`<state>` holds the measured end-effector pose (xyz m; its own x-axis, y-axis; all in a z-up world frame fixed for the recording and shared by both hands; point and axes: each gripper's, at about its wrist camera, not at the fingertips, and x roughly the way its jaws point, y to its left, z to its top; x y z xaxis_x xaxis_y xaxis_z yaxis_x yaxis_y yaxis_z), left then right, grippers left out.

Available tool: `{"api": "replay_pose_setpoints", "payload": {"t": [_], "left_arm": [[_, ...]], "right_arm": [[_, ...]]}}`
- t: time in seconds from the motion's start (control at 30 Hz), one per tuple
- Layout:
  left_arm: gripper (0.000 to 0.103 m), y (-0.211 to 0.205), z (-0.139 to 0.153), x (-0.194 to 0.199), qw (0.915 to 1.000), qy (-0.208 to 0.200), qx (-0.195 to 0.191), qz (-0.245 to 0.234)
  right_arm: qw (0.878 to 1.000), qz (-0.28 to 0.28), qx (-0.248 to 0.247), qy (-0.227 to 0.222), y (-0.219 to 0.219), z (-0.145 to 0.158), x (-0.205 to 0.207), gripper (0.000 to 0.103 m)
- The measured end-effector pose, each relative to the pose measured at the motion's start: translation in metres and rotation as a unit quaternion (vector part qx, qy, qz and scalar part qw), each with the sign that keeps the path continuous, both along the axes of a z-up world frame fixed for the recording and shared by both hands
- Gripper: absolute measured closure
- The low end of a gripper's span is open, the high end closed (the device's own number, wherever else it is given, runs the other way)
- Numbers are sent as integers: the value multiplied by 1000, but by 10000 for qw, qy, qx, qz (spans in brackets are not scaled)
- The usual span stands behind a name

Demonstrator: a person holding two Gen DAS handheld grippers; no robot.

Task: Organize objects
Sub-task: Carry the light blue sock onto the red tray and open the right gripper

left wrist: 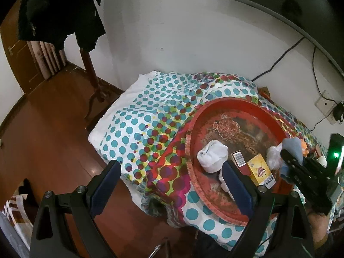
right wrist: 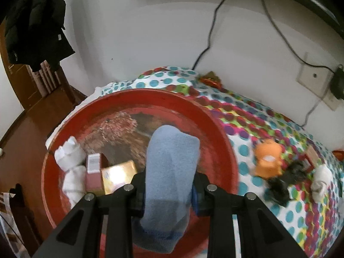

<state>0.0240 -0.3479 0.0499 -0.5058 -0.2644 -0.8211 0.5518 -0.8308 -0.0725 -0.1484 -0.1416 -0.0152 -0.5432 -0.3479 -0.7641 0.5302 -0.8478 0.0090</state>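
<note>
From the left wrist view, my left tool stands wide with nothing between its pads, hanging over the near-left rim of the red tray. The tray sits on a table under a dotted cloth. In it I see a white sock bundle, a dark red box showing a barcode, and a yellow box with print too small for me to read. A crumpled white bag lies behind them. The right tool reaches in from the right edge, carrying a blue sock. Left of the table the wood floor lies open; the cloth's left edge drops off just beyond the tray.

From the right wrist view, my right tool is clamped narrow on the blue sock, whose long axis runs along the fingers, its rounded end pointing away over the tray's centre. The view is blurred. Right of the tray, an orange toy, a dark object and a white bundle lie on the cloth, well apart from the rim.
</note>
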Motion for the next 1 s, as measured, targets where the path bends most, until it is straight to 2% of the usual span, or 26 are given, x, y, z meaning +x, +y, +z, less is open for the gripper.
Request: {"api": "replay_pose_setpoints", "payload": {"t": [0.3, 0.6, 0.77, 1.0], "left_arm": [[9, -9, -6, 0, 9999, -64, 131, 89], [9, -7, -14, -5, 9996, -194, 185, 55], [9, 0, -15, -8, 9997, -221, 118, -23], [9, 13, -15, -13, 9995, -254, 56, -185]], "right_arm": [[9992, 95, 261, -289, -39, -23, -23, 74], [9979, 128, 559, -311, -49, -37, -26, 66], [9988, 137, 415, -243, -38, -27, -14, 49], [9998, 81, 124, -160, 1, -3, 9, 44]]}}
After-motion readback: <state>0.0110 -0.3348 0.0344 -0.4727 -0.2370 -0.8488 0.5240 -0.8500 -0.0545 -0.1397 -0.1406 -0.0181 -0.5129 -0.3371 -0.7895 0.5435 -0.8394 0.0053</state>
